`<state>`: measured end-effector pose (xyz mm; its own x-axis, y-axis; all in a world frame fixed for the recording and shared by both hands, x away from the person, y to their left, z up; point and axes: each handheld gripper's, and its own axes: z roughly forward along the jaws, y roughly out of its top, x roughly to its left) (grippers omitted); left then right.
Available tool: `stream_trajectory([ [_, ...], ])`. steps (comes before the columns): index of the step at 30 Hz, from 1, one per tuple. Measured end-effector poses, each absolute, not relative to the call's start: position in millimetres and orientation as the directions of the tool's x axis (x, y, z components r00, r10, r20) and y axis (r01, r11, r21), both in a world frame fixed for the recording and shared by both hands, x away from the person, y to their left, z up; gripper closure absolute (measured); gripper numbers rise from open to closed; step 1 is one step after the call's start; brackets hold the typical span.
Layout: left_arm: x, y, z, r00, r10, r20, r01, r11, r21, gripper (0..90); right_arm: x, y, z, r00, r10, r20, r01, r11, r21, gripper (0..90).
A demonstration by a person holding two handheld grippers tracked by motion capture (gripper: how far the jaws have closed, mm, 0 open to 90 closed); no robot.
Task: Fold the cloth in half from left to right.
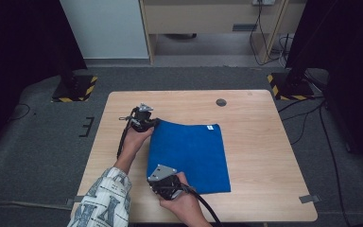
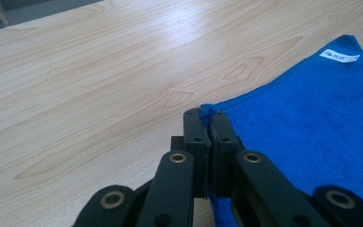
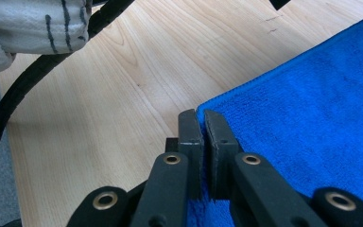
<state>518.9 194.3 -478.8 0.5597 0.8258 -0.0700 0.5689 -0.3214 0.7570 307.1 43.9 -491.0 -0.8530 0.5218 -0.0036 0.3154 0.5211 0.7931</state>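
1. Bench (image 1: 260,156): pale wood grain, standing on grey carpet (image 1: 42,142); dark curtains at both sides.
2. Cloth (image 1: 191,153): one, blue, flat at bench centre, white tag (image 1: 210,126) at its far right corner.
3. Left claw (image 2: 207,118): pinching the cloth's far left corner.
4. Right claw (image 3: 202,118): pinching the near left corner; forearms enter from below.

Blue towel (image 1: 191,156) spread flat mid-table, small white tag at far right corner, both left corners pinched
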Motion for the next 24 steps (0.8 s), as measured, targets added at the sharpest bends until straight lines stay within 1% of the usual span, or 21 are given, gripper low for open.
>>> stream_trajectory([
  [9, 517.5, 205.3, -474.8, 0.556, 0.828, -0.07, 0.568, -0.317, 0.76, 87.7, 306.6, 53.1, -487.9, -0.853, 0.522, -0.003, 0.31, 0.512, 0.801, 86.8],
  [19, 513.0, 238.1, -463.1, 0.527, 0.847, -0.075, 0.58, -0.293, 0.76, 87.7, 305.7, 79.5, -481.9, -0.867, 0.498, 0.012, 0.295, 0.493, 0.819, 86.8],
  [24, 510.8, 233.3, -453.0, 0.532, 0.845, -0.059, 0.581, -0.314, 0.751, 87.7, 310.2, 79.7, -479.3, -0.869, 0.494, 0.023, 0.291, 0.471, 0.833, 86.8],
])
